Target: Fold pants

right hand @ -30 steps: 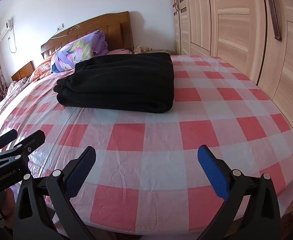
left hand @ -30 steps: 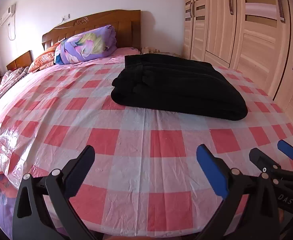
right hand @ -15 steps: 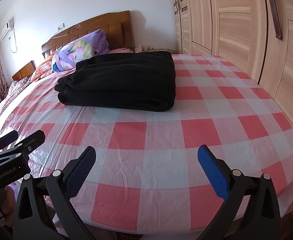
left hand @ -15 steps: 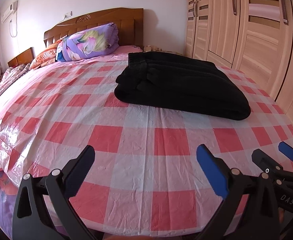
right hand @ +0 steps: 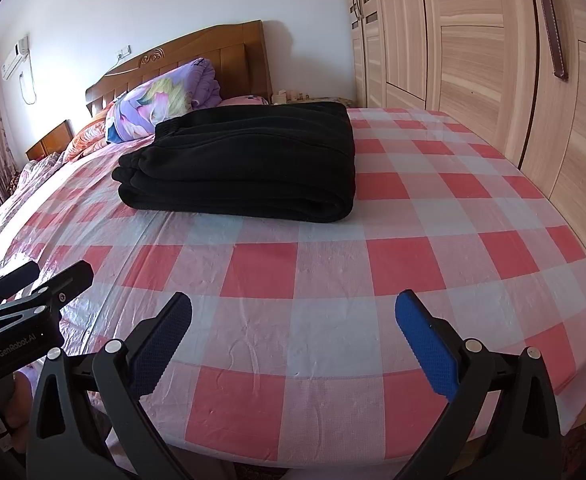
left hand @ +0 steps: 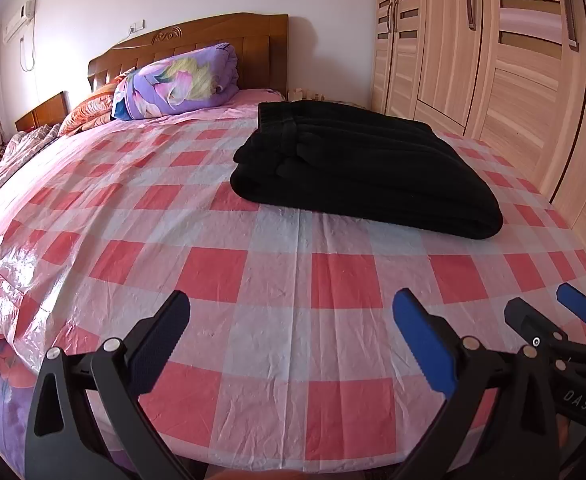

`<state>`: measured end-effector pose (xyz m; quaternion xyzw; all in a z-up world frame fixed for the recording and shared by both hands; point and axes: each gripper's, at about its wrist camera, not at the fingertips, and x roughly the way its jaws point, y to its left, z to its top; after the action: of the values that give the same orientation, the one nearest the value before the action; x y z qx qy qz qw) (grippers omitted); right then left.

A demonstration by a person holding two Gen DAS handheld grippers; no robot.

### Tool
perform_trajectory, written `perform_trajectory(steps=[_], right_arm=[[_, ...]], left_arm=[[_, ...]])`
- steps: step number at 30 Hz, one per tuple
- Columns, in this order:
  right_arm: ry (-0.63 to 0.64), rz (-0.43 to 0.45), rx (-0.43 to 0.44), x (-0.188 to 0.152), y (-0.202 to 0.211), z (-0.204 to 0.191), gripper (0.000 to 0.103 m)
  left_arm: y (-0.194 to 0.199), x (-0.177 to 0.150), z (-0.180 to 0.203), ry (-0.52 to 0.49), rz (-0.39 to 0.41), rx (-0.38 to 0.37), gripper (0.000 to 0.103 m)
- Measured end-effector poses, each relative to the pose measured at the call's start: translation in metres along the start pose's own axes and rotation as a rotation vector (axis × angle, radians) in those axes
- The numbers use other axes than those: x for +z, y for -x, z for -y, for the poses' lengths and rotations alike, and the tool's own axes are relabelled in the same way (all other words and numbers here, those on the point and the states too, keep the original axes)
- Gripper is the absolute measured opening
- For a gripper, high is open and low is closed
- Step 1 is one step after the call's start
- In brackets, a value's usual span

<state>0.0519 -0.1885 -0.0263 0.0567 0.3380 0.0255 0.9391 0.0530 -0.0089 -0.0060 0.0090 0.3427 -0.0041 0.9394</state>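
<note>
The black pants (left hand: 365, 164) lie folded in a thick flat stack on the red-and-white checked bed cover (left hand: 253, 280), with the waistband toward the headboard. They also show in the right wrist view (right hand: 249, 168). My left gripper (left hand: 291, 336) is open and empty, low over the foot of the bed, well short of the pants. My right gripper (right hand: 293, 338) is open and empty at the same edge. The right gripper shows in the left wrist view (left hand: 553, 316), and the left gripper in the right wrist view (right hand: 33, 280).
A purple floral rolled quilt (left hand: 177, 80) and orange pillows lie by the wooden headboard (left hand: 197, 36). Wooden wardrobe doors (left hand: 493, 60) stand close along the bed's right side. The foot edge of the bed (right hand: 333, 456) runs just under the grippers.
Both grippers have tilted up a little and edged forward, so the pants sit slightly lower in each view. Both stay open. The pants have not moved.
</note>
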Motion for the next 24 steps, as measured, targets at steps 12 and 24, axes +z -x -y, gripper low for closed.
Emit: perform_trajectory(steps=[12, 24], right_arm=[[-0.001, -0.004, 0.001, -0.0004, -0.0002, -0.0014, 0.099], [0.001, -0.009, 0.004, -0.0018, -0.0018, -0.0025, 0.099]], left_arm=[[-0.0003, -0.001, 0.0003, -0.001, -0.003, -0.003, 0.102], [-0.0003, -0.0023, 0.0, 0.0, -0.005, -0.002, 0.102]])
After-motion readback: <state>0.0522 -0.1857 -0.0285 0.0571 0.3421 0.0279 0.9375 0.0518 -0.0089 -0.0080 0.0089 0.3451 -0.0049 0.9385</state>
